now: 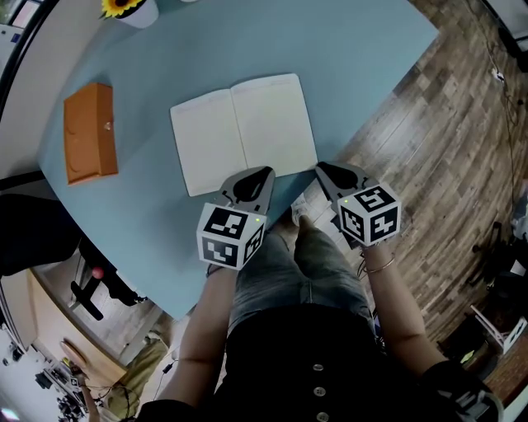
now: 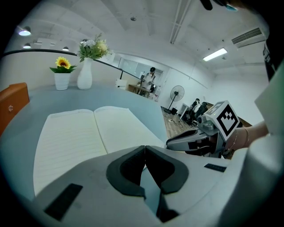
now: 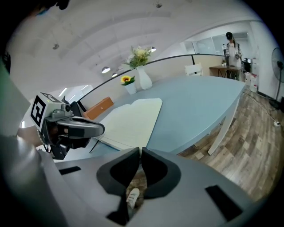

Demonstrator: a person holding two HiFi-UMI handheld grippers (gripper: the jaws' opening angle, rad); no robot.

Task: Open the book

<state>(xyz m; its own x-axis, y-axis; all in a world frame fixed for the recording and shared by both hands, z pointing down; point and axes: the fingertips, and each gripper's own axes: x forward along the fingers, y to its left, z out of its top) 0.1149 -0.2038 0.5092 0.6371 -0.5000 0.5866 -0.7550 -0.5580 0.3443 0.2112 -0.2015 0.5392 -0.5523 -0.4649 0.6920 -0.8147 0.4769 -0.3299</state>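
Note:
The book [image 1: 244, 132] lies open and flat on the light blue table [image 1: 355, 66], its blank cream pages facing up. It also shows in the left gripper view as the book [image 2: 84, 137] and in the right gripper view as the book [image 3: 133, 119]. My left gripper [image 1: 266, 173] hangs just off the book's near edge, jaws shut with nothing between them. Over the table's near edge, right of the book, my right gripper [image 1: 322, 167] is likewise shut and empty. Neither one touches the book.
An orange case [image 1: 89, 132] lies at the table's left. A small pot with a sunflower [image 1: 132, 8] and a white vase of flowers [image 2: 86, 66] stand at the far side. Wooden floor [image 1: 462, 148] lies to the right. People stand far off in the room.

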